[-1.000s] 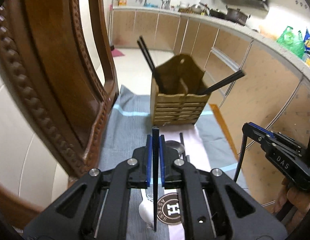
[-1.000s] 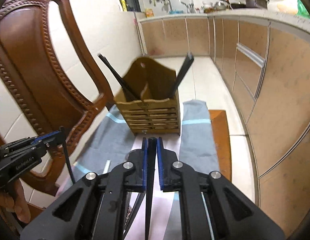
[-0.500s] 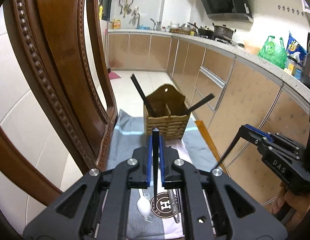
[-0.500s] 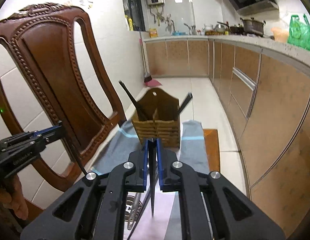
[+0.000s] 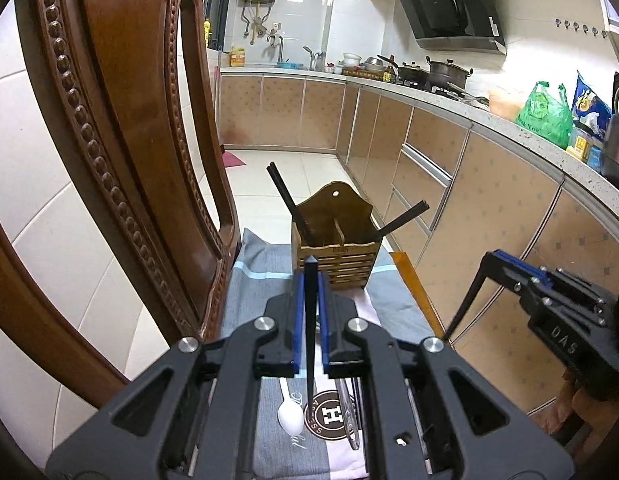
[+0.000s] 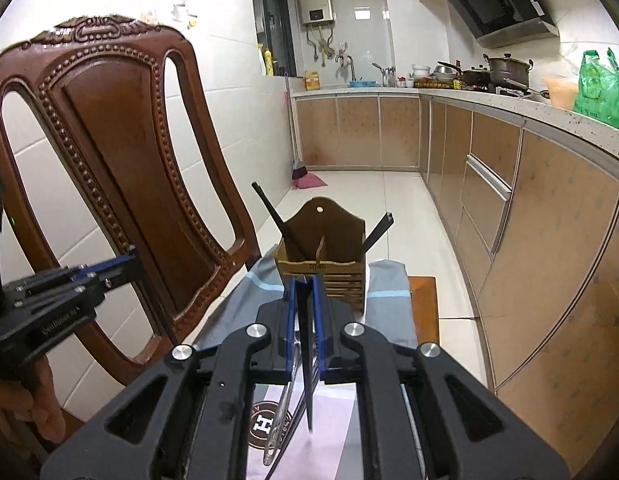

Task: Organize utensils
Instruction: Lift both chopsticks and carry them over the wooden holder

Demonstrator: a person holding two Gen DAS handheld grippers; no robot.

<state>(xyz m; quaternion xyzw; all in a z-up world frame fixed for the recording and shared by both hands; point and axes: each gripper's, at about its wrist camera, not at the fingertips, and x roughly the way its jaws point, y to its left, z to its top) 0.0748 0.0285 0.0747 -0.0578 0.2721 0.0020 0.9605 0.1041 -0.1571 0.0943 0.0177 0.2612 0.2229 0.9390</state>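
The carved brown wooden chair stands along the left, its back rising beside the narrow surface draped in a grey cloth with pale blue stripes, which seems laid there to give the cutlery a soft bed. At the far end of that cloth sits the slatted wooden utensil caddy, split in two by a middle wall so that kinds can be kept apart; black chopsticks already lean out of its left compartment and another black chopstick out of its right. On the near part of the cloth lie a small white plastic spoon and a clear-handled utensil beside a round brown "H" logo, not yet sorted. The left gripper has its blue-lined fingers closed almost together on a single black chopstick, held upright, tip down. The right gripper likewise pinches its own black chopstick, fingers nearly shut. Both appear raised, likely for dropping into the caddy.
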